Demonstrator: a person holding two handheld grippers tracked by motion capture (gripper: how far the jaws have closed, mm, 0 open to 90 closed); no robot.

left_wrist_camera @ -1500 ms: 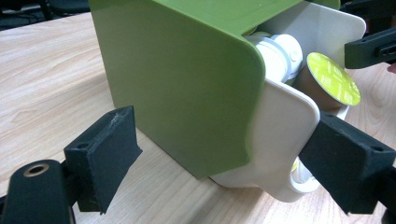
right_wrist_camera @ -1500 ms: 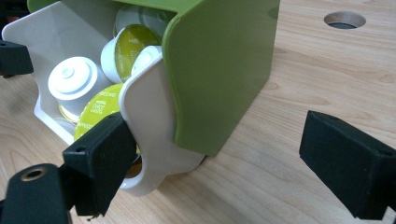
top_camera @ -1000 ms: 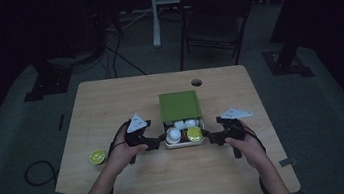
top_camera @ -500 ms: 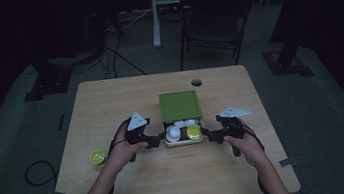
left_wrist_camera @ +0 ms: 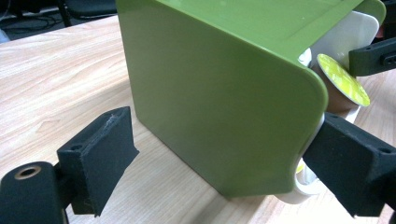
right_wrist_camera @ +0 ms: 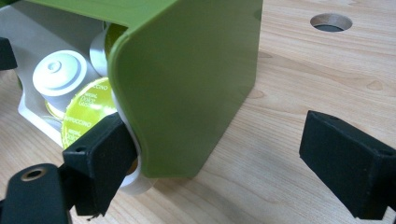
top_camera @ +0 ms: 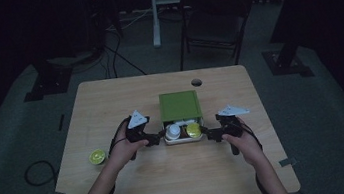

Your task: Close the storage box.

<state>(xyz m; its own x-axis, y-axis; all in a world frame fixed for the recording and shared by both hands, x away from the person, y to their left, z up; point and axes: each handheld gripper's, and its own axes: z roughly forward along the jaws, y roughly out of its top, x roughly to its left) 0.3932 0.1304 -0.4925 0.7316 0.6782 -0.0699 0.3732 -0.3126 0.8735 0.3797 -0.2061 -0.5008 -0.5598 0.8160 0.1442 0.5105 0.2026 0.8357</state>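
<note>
I have the green box (top_camera: 180, 106) sitting at the middle of the desk (top_camera: 110, 100), its long axis running away from me, and its white drawer (top_camera: 184, 138) pulled out at the near end toward my hands. That open near end is what the coming move turns on: the drawer lies directly between my two grippers, so each one reaches it from its own side and neither is clearly nearer.

My left gripper (top_camera: 154, 138) is at the drawer's left front corner. In the left gripper view the jaws stand apart and have just been opening a little; one pad sits against the white drawer edge (left_wrist_camera: 306, 186) under the green shell (left_wrist_camera: 224, 102), while the other hangs free over bare wood, so nothing is clamped.

My right gripper (top_camera: 210, 133) mirrors it at the drawer's right front corner. In the right gripper view its jaws are also wide: one pad is at or touching the drawer's rim (right_wrist_camera: 137, 179), the other well clear over the desk beside the box wall (right_wrist_camera: 196, 88).

Inside the drawer I see coffee capsules: a white-topped one (right_wrist_camera: 60, 72) and a yellow-green foil-lidded one (right_wrist_camera: 86, 114) lying against it. One more yellow-green capsule (top_camera: 97, 157) sits alone on the desk, out to the left of my left hand (top_camera: 124, 151).
</note>
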